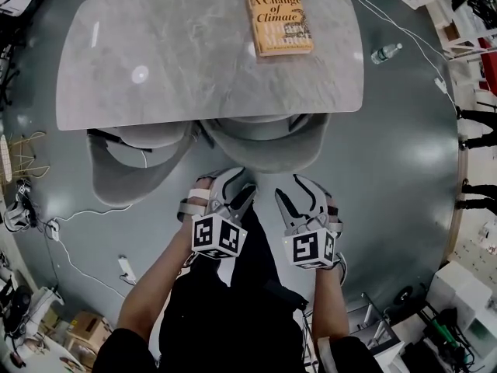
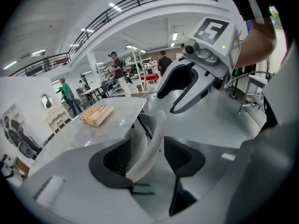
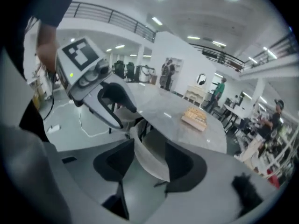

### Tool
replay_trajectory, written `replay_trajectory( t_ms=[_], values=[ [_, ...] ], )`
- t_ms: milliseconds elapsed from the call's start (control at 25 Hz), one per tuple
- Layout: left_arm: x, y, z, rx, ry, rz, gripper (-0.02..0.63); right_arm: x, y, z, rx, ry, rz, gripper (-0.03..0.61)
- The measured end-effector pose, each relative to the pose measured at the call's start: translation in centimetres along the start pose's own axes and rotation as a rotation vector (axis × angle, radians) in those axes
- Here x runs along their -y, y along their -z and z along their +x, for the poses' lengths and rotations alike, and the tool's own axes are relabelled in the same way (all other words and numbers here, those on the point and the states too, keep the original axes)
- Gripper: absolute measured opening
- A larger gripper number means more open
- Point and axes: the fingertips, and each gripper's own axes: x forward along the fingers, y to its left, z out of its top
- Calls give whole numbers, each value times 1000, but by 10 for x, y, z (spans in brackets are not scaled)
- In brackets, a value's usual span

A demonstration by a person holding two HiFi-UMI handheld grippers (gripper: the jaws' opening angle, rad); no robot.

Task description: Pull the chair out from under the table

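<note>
The chair point(image 1: 264, 142) is at centre frame in the head view, its seat tucked under the near edge of the grey table point(image 1: 178, 61) — only the curved backrest sticks out. Just below it, the left gripper point(image 1: 239, 194) and the right gripper point(image 1: 297, 199) both have their jaws spread and unclenched. Each gripper view shows the backrest rim between the pads, not squeezed. A book point(image 1: 280, 22) lies at the table's upper right. A plastic bottle point(image 1: 386, 53) lies on the floor further right — contents unclear.
</note>
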Motion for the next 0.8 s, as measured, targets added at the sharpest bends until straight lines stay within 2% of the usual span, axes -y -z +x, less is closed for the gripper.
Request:
replay_trajectory(
  t_ms=[120, 280, 520, 800],
  values=[
    [2, 1, 9, -18, 7, 20, 239, -3, 9, 9, -62, -31, -112, 221],
    [2, 3, 19, -43, 8, 49, 256, -5, 20, 20, -103, -68, -196, 230],
    [3, 6, 32, -95, 50, 83, 259, -8, 35, 32, -154, -144, -272, 233],
    [-3, -2, 37, -121, 17, 98, 272, -3, 41, 36, -166, -174, -331, 238]
  ],
)
